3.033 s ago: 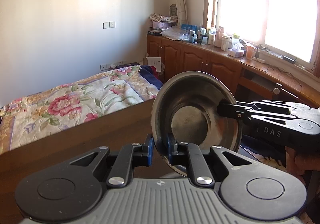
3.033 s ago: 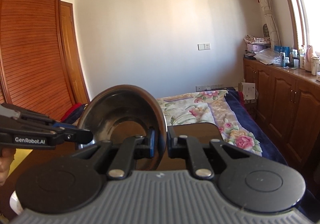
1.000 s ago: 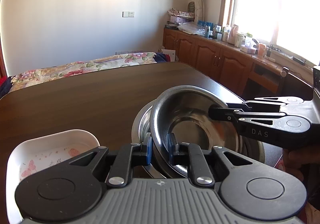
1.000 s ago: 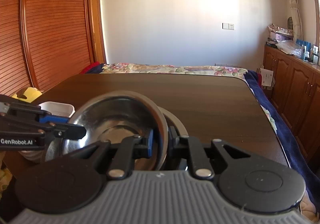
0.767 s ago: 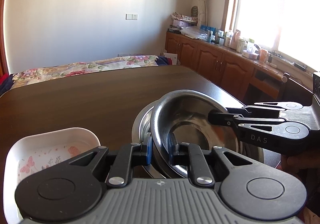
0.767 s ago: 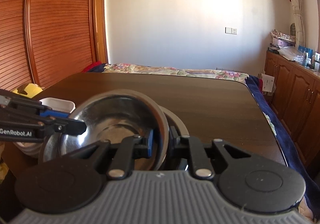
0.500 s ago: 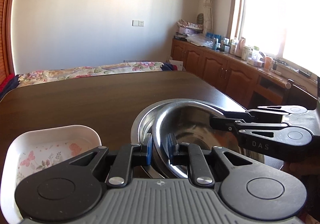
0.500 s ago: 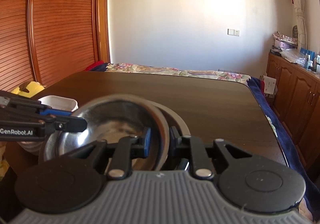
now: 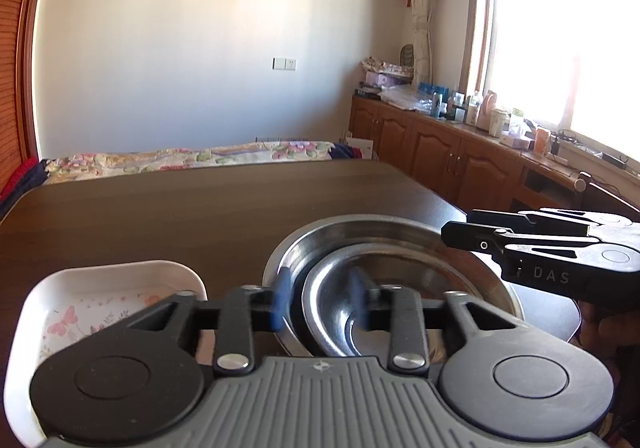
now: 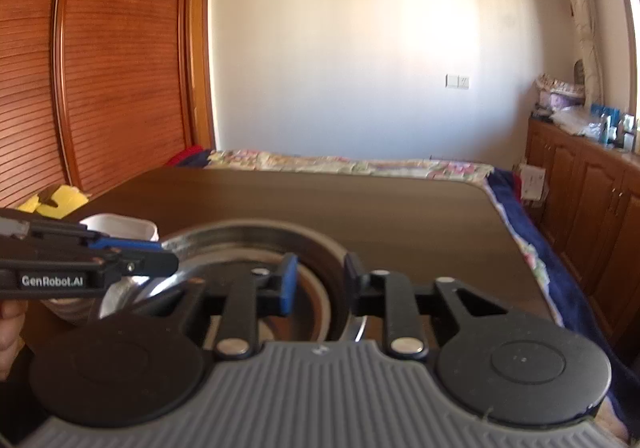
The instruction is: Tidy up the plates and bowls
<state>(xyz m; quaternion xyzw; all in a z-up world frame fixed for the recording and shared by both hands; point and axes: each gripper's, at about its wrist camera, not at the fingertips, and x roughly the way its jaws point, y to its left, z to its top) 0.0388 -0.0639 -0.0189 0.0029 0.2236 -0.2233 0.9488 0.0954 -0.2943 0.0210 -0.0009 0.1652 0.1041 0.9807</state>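
Note:
A small steel bowl (image 9: 384, 272) lies nested inside a larger steel bowl (image 9: 360, 228) on the dark wooden table (image 9: 200, 207). My left gripper (image 9: 320, 300) is open, its fingers on either side of the small bowl's near rim. My right gripper (image 10: 316, 280) is open too, over the bowls' rim (image 10: 256, 228) from the other side. Each gripper shows in the other's view: the right one (image 9: 540, 244) and the left one (image 10: 100, 260). A white rectangular dish (image 9: 112, 288) with a butterfly print sits left of the bowls.
The table stretches away towards a bed with a floral cover (image 9: 192, 157). Wooden cabinets (image 9: 460, 159) with clutter on top run under the window on the right. A slatted wooden wardrobe (image 10: 100, 67) stands on the left. A yellow object (image 10: 60, 199) lies beyond the table's left edge.
Both grippers lowered the small bowl into the larger one, then opened and let go of its rim. The bowl now lies flat.

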